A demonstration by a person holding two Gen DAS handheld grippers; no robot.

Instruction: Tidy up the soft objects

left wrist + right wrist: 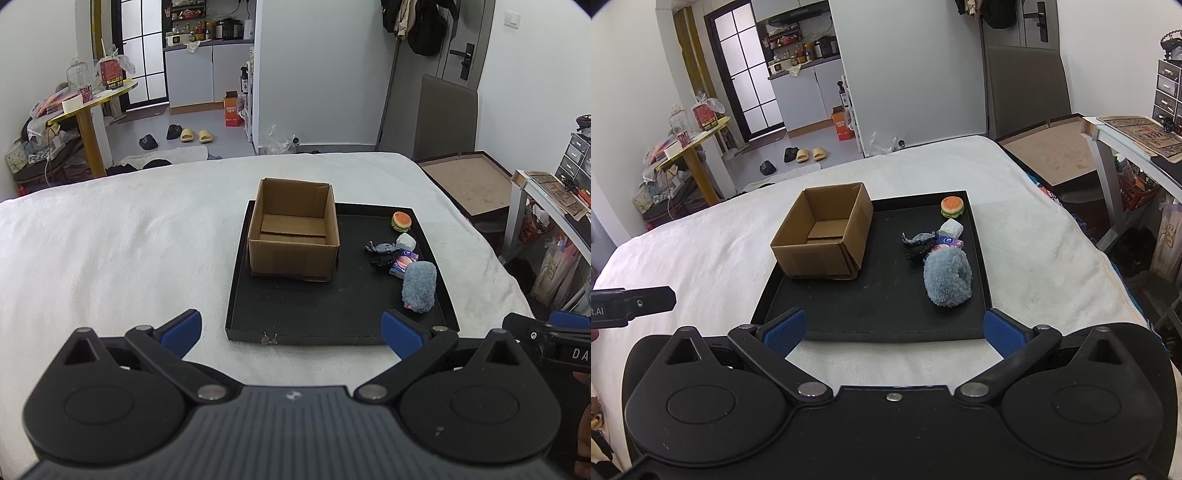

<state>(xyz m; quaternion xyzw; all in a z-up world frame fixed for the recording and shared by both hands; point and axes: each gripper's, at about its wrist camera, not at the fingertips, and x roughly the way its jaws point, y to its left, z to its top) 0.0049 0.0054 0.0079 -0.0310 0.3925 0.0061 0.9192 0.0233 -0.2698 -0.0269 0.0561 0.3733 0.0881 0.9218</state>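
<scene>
Your black tray sits on the white blanket. On the tray's left stands the empty cardboard box; along its right edge lie the fluffy blue sock and burger toy. Both your left gripper and right gripper hang before the tray's near edge, jaws wide apart, holding nothing.

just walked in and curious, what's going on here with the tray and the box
A person holds two handheld grippers over a bed, both open and empty. The left gripper and right gripper hover at the near edge of a black tray. On the tray, an open cardboard box sits empty. Beside it lie the soft things: a fluffy blue piece, a burger toy, a white wad and some small dark items. Nothing has been picked up.
</scene>
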